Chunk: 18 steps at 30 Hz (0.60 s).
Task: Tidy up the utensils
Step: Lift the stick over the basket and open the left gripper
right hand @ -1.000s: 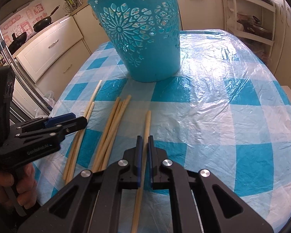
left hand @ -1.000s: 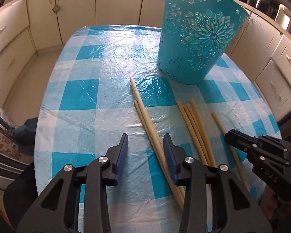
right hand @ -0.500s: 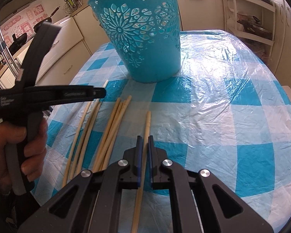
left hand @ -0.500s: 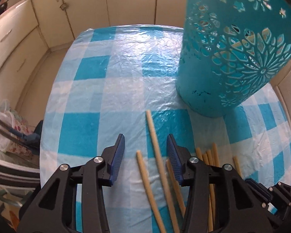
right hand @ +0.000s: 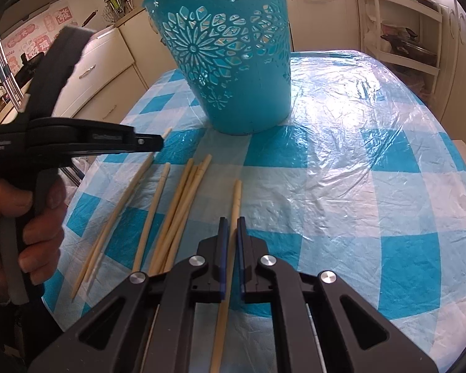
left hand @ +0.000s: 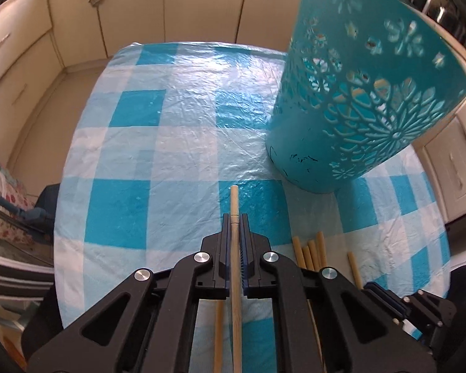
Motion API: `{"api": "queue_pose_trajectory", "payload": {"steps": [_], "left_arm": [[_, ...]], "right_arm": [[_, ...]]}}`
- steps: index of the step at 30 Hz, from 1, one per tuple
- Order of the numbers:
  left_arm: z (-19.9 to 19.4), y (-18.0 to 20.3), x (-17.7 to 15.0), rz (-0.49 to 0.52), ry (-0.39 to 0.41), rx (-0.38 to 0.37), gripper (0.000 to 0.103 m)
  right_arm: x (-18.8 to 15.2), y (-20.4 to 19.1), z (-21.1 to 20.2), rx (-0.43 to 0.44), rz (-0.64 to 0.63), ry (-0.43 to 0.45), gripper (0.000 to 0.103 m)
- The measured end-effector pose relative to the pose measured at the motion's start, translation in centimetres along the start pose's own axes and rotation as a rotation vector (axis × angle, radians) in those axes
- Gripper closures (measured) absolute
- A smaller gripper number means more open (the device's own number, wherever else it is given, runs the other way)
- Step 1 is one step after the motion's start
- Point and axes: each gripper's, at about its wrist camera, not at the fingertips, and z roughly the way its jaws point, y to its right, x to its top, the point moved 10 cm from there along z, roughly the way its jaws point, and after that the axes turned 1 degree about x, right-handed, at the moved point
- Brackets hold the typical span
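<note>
Wooden chopsticks (right hand: pixel 183 208) mostly lay loose on the counter (right hand: pixel 341 186); none showed inside the teal basket (right hand: pixel 230 56) ahead. Left claw (left hand: pixel 235 217) clenched one chopstick (left hand: pixel 235 208); right claw (right hand: pixel 230 220) pinched another chopstick (right hand: pixel 236 199).

Basket (left hand: pixel 351 118) rim and chopstick (right hand: pixel 230 248) lower ends, cropped by frame edges.

Around you stand cream cabinets (left hand: pixel 77 15) along the far wall, a pale floor (left hand: pixel 37 130) beneath them, a white shelf rack (right hand: pixel 400 31) to your right, pink wall stickers (right hand: pixel 31 40) to your left, and daylight glaring off the bench's (left hand: pixel 186 130) plastic-covered blue check cloth.
</note>
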Motion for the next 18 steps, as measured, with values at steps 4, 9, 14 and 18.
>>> {"api": "queue_pose_trajectory", "payload": {"steps": [4,9,14,18], "left_arm": [[-2.9,-0.1,0.0,-0.042,0.058,-0.065,0.098],[-8.9,0.6,1.7,-0.074,0.203,-0.140,0.098],[-15.1,2.1,5.1,-0.074,0.374,-0.176,0.098],[-19.5,3.4,8.3,-0.065,0.507,-0.203,0.098]], "right_arm": [[0.0,0.0,0.0,0.003,0.002,0.003,0.096],[0.3,0.0,0.1,-0.014,-0.014,0.003,0.097],[0.4,-0.1,0.2,-0.031,-0.029,0.006,0.096],[0.4,0.1,0.3,-0.012,-0.006,0.008,0.095]]}}
